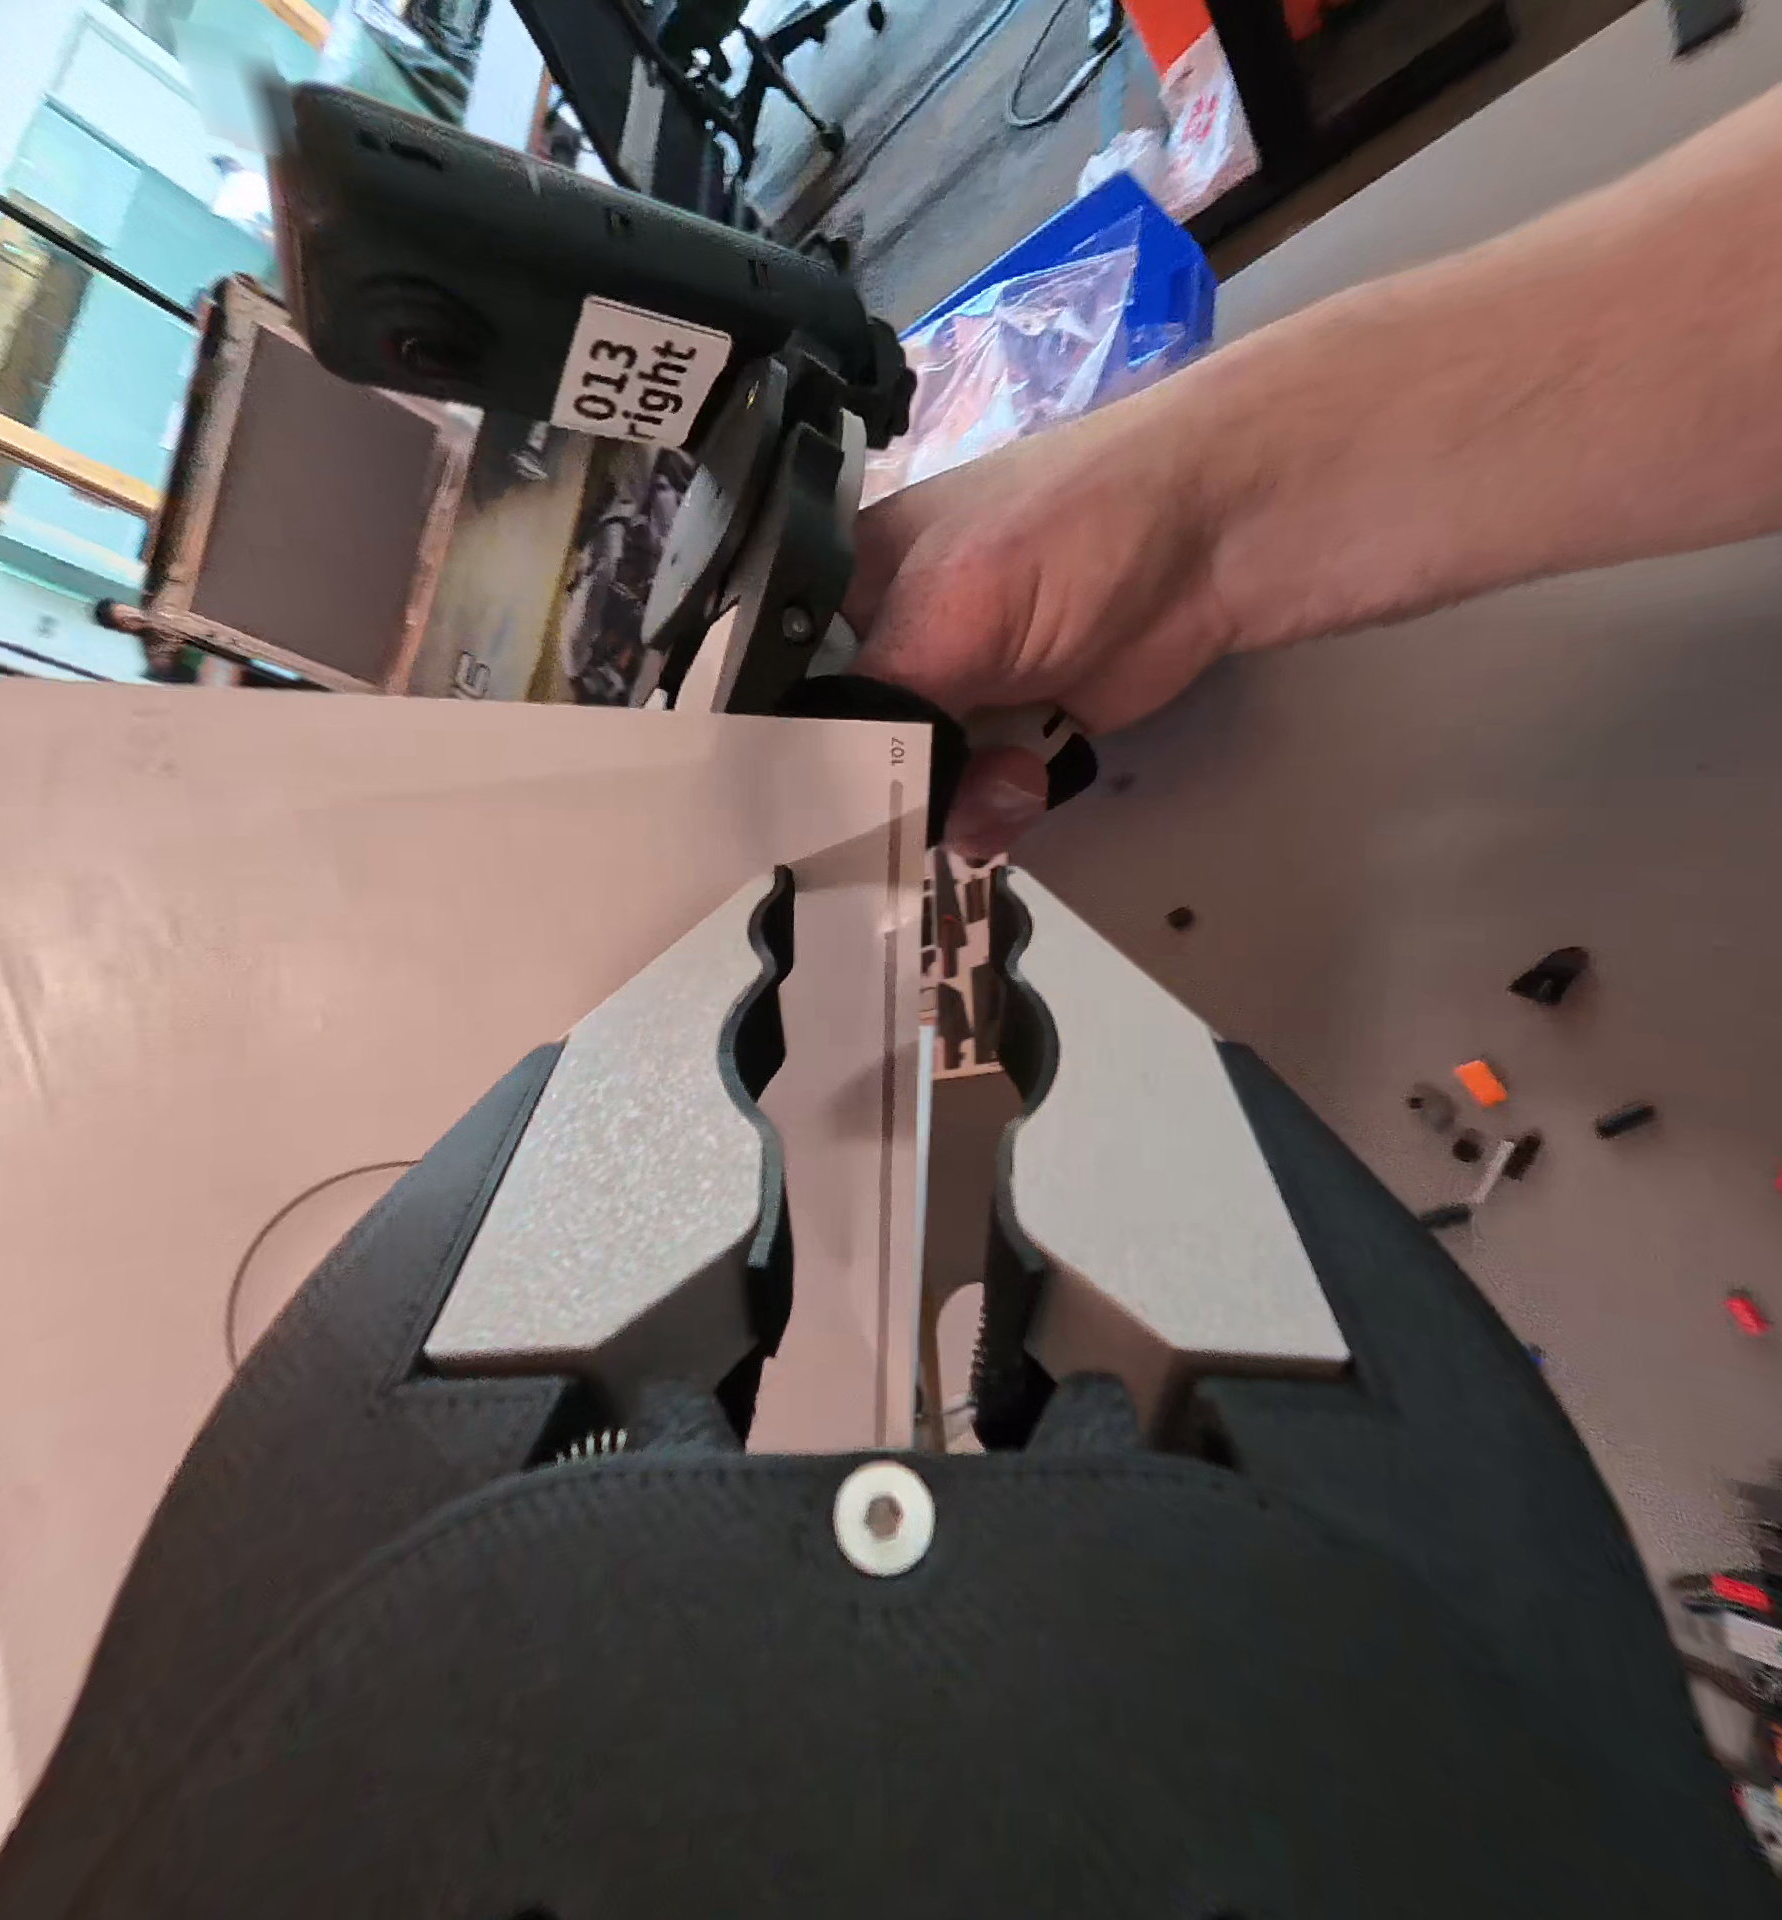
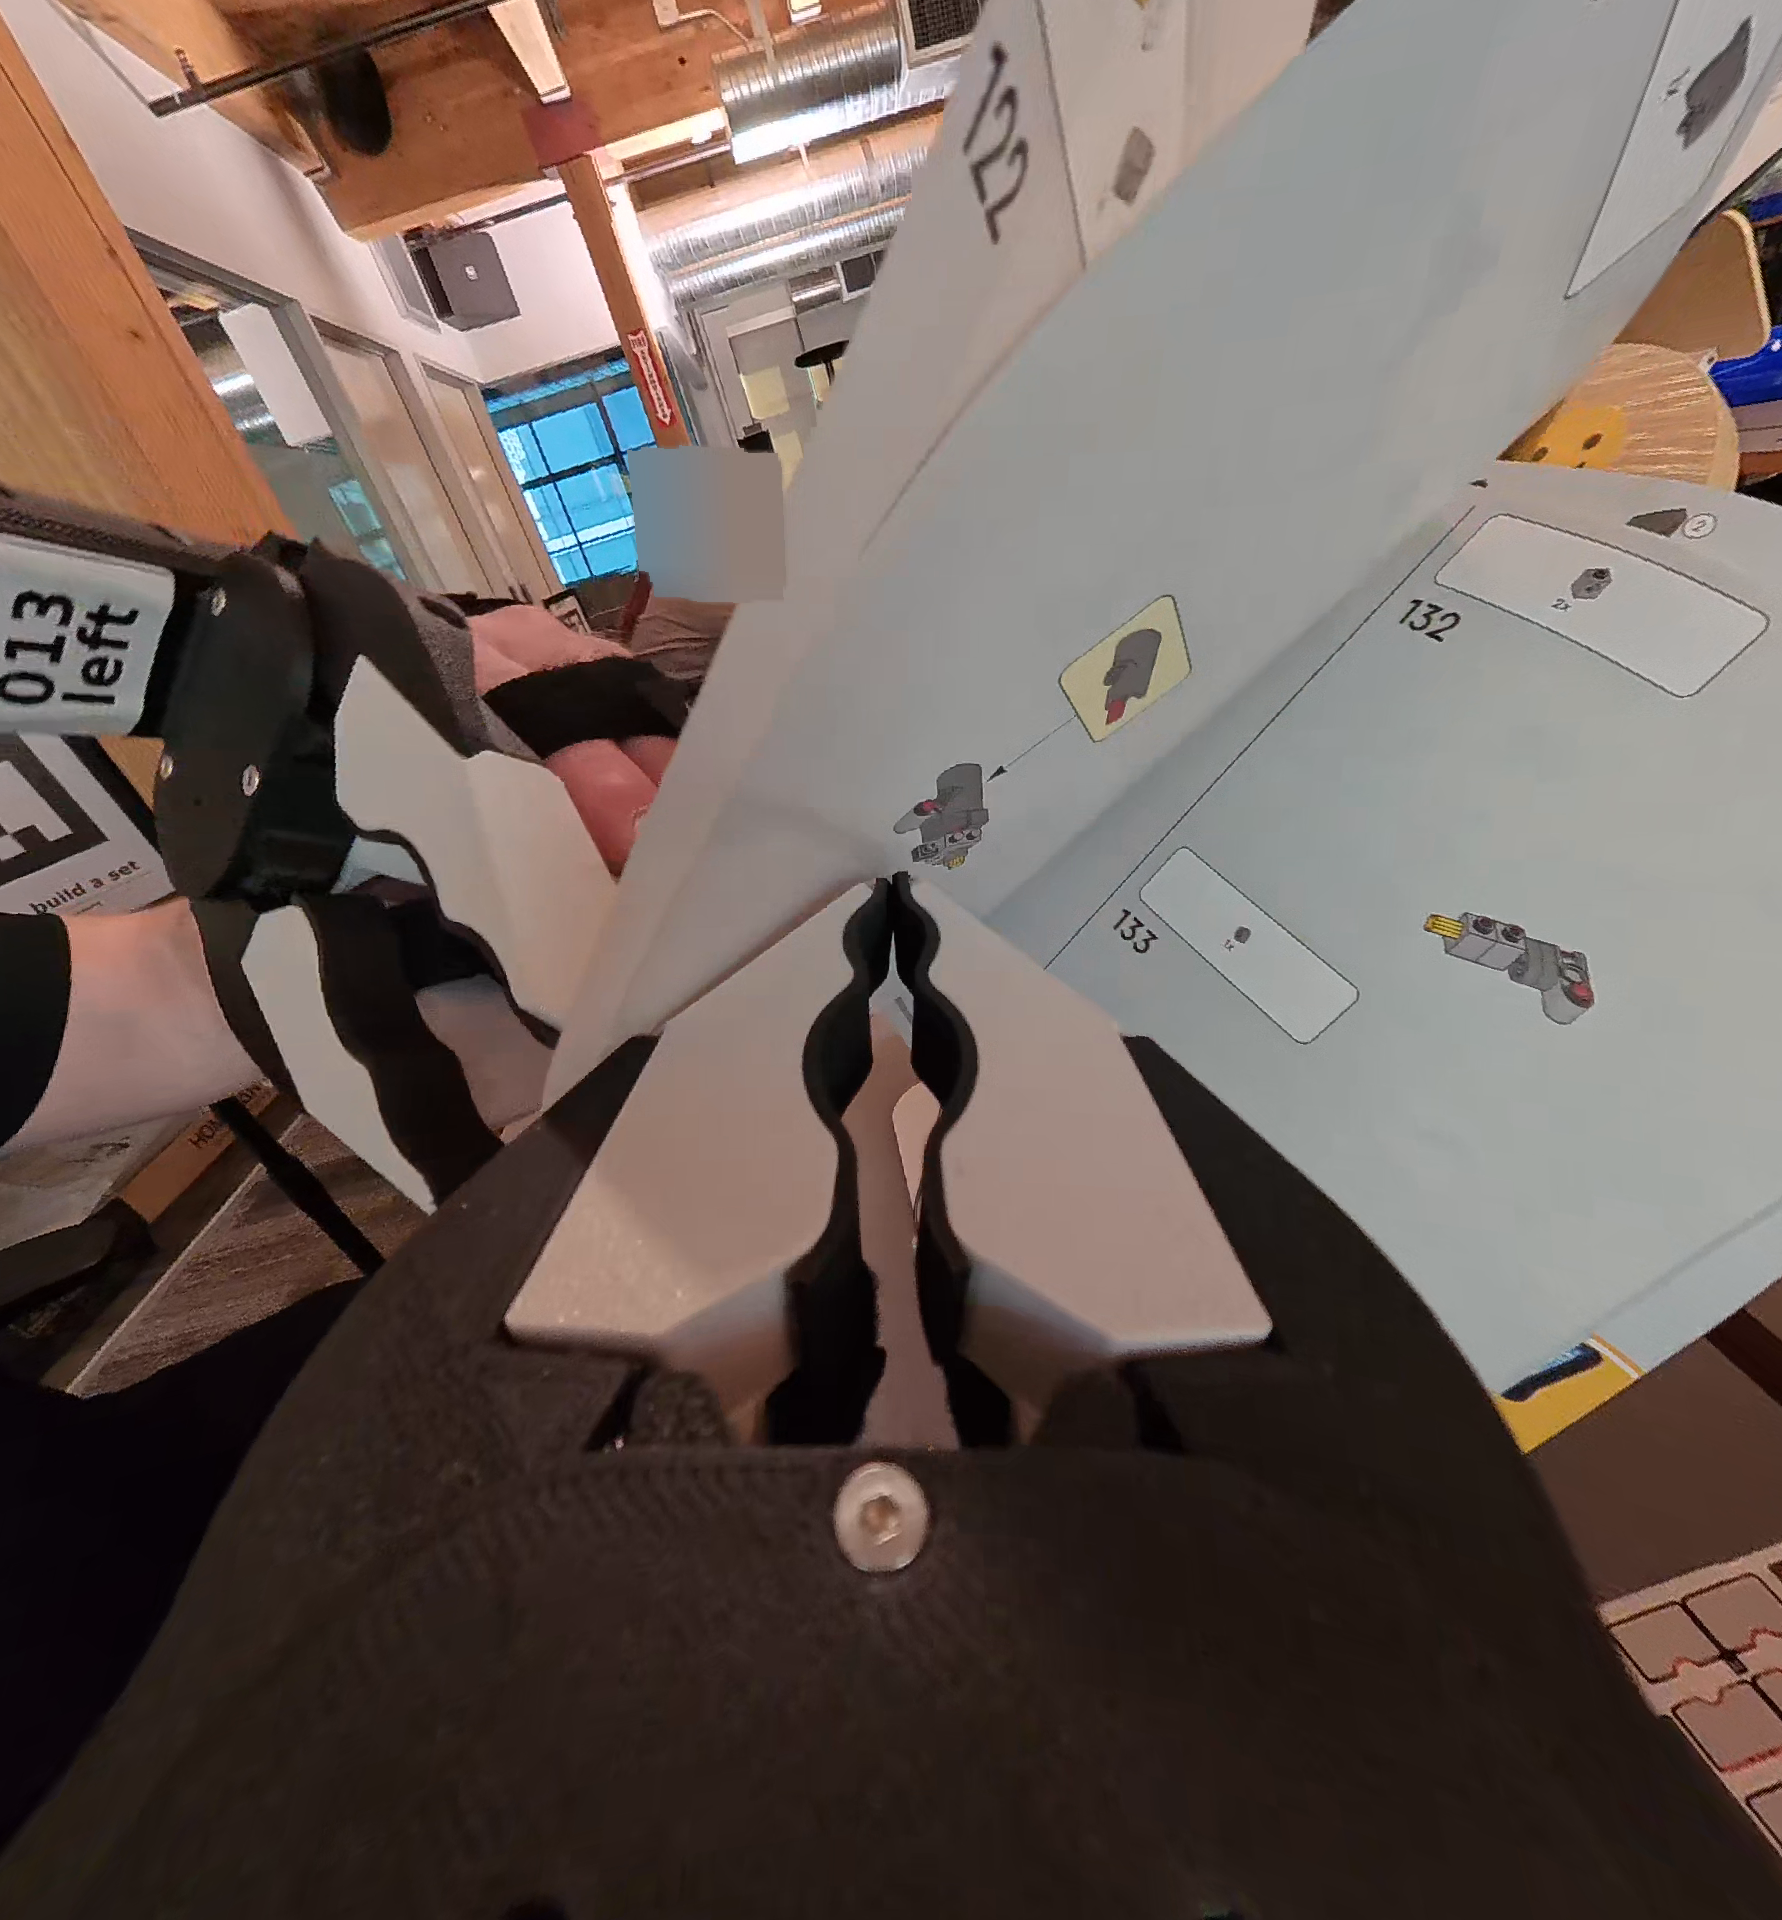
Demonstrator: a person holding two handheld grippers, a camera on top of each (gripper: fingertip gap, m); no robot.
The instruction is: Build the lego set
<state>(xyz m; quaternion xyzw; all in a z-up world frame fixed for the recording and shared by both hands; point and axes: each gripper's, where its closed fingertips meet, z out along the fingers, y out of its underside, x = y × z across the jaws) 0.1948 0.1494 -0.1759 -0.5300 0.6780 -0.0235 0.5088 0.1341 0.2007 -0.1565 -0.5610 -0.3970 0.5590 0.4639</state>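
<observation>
The right claw pinches a booklet page at frame centre. The left claw gapes around a page edge; loose bricks lie right on the bench.

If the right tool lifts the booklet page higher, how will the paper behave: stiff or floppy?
Probably floppy: the page already bends and creases where the right tool pinches it. It looks thin and light, so it should lift easily. A hard pull might tear it at the pinch, because the grip is only on a small spot.
</observation>
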